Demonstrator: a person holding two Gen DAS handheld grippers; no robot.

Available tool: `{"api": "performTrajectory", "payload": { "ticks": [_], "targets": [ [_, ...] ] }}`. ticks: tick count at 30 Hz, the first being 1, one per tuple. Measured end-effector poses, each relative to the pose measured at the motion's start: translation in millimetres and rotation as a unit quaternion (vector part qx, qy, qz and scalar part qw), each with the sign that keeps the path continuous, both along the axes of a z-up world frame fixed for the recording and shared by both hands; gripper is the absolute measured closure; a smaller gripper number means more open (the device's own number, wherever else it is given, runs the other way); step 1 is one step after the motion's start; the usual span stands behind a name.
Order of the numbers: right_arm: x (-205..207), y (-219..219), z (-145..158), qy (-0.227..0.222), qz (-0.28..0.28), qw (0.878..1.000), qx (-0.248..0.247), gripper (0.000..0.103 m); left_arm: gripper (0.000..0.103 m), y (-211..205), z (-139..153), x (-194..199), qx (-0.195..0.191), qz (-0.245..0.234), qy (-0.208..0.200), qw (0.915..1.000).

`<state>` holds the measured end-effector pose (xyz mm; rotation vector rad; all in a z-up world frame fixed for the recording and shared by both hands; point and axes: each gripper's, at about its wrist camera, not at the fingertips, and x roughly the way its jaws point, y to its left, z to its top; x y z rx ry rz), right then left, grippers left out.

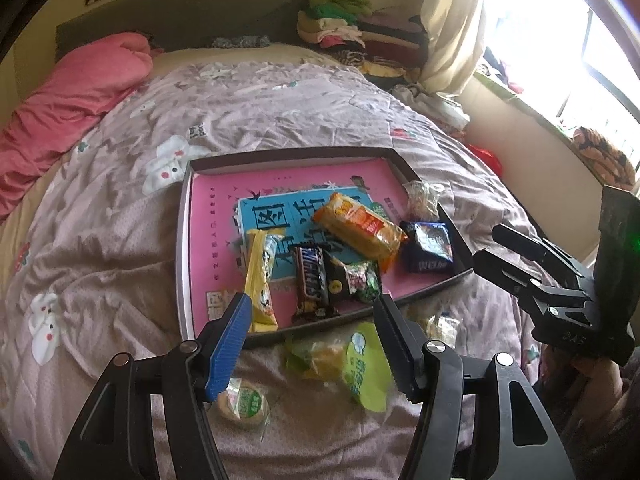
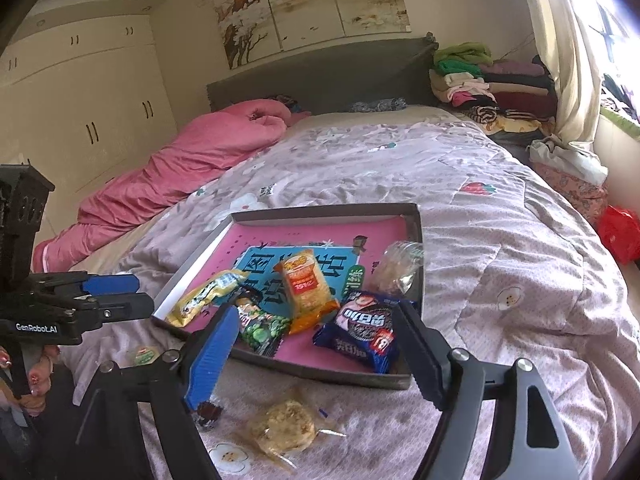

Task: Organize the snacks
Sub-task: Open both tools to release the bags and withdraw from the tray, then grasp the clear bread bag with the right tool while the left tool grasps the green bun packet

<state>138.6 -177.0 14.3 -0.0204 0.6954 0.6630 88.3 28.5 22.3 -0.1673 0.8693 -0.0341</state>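
Two wrapped cakes (image 2: pixel 285 424) lie outside tray (image 2: pixel 320 372).

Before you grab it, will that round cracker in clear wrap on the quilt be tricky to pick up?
Probably a little. The round cracker lies flat on the soft quilt, so the fingers may dig into cloth. Its clear wrapper looks loose and slick, so it may slip. The cracker itself looks brittle, so a hard squeeze could crack it.

Both wrist views look forward, close above the bed, sharing the tray (image 1: pixel 182 240); edges warp.
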Motion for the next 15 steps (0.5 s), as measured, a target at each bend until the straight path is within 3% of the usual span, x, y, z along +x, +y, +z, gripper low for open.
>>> {"api": "performTrajectory", "payload": {
  "ticks": [15],
  "targets": [
    [-15.6,-0.1,-4.1,0.020,0.006,1.000,0.002,0.020,0.038,-8.1,-9.7,-9.2,0.007,-0.017,0.017,0.9997]
  ]
}}
